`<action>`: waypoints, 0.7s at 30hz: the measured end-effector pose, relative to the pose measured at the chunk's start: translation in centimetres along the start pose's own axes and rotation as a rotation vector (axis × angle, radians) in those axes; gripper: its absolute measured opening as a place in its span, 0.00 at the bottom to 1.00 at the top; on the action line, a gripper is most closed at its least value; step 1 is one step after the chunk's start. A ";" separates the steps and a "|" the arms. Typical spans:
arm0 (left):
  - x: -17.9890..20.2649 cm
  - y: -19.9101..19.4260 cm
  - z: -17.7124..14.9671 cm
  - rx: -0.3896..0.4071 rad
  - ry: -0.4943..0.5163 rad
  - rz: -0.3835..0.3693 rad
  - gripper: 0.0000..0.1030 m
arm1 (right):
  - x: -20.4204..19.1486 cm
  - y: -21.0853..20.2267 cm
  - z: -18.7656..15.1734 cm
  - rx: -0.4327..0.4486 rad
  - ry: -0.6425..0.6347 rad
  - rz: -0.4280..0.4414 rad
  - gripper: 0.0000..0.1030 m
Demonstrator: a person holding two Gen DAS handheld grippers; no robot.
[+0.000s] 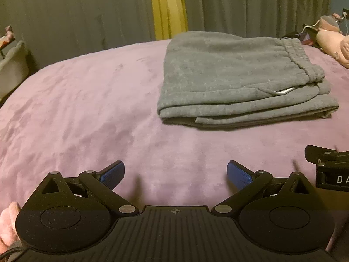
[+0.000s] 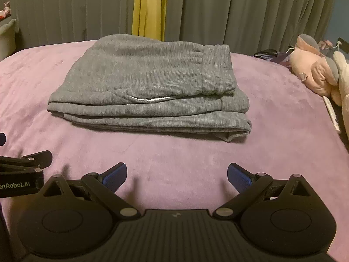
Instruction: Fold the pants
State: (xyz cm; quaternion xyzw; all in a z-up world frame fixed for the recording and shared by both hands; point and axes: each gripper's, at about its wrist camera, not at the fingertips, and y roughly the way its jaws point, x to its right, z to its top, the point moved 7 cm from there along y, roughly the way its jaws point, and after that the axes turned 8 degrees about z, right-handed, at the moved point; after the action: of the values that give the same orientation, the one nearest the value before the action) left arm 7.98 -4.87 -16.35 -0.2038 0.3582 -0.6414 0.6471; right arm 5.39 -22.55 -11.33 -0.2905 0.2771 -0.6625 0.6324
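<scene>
Claws left (image 1: 175, 174) and right (image 2: 177, 175) level, spread empty, short of folded pants (image 2: 150, 87).

Both wrist views low, facing shared pants (image 1: 240, 80)

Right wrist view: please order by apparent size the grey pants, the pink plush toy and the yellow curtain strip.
1. grey pants, clearly largest.
2. and 3. yellow curtain strip and pink plush toy look alike; the curtain is farther away, so unranked.
</scene>
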 end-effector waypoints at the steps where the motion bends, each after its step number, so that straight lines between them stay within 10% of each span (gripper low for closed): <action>1: 0.0 0.0 0.0 0.002 0.003 0.000 1.00 | 0.0 -0.1 0.0 0.003 -0.003 0.000 0.96; 21: 0.1 0.4 -0.3 -0.015 0.021 0.024 1.00 | -0.1 -0.3 0.0 0.009 -0.004 0.002 0.96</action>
State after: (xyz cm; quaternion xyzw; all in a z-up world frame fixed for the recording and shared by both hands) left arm 8.03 -4.87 -16.88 -0.1973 0.3723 -0.6330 0.6495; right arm 5.22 -22.46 -11.09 -0.2888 0.2729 -0.6626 0.6349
